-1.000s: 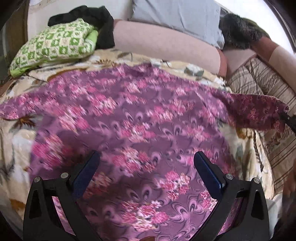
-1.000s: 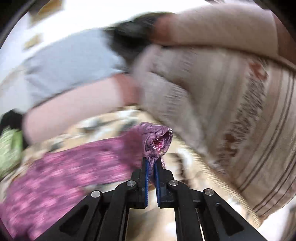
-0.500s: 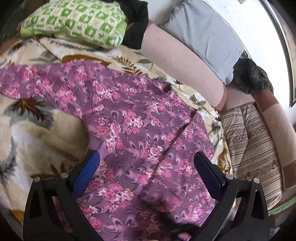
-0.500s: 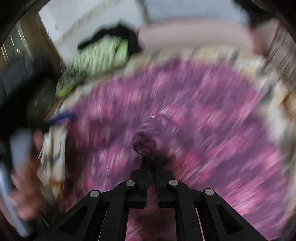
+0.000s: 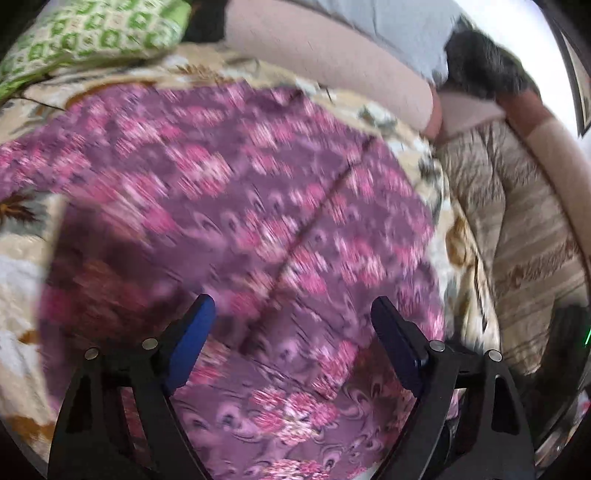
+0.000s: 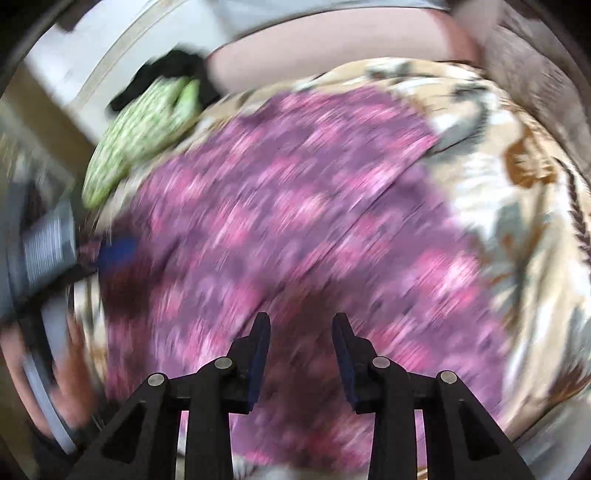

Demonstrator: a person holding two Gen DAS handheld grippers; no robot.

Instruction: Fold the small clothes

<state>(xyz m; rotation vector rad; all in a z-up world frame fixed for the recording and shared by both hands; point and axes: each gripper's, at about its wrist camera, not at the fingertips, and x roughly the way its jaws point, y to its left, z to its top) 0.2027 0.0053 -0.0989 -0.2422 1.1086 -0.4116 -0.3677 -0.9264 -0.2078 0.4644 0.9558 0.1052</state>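
Note:
A purple garment with pink flowers [image 5: 258,206] lies spread on a cream leaf-print blanket [image 5: 22,266], with a sleeve folded over its right side along a dark fold line. My left gripper [image 5: 291,314] hovers over its near part with its jaws wide and closing a little, nothing pinched between them. In the right wrist view the same garment [image 6: 295,221] fills the blurred picture. My right gripper [image 6: 301,325] hangs just above it with its jaws opening and no cloth between the pads. At that view's left edge, the other hand [image 6: 40,354] holds the left gripper's grey handle.
A green checked pillow [image 5: 92,33] and a dark cloth [image 6: 173,70] lie at the far left. A pink bolster [image 5: 325,59] runs along the back. A striped beige cushion [image 5: 524,236] stands at the right, with a dark furry thing [image 5: 484,70] above it.
My right gripper carried the sleeve end leftward over the garment's body and let go; its jaws now stand apart. The left gripper shifted over the garment and its jaws narrowed slightly.

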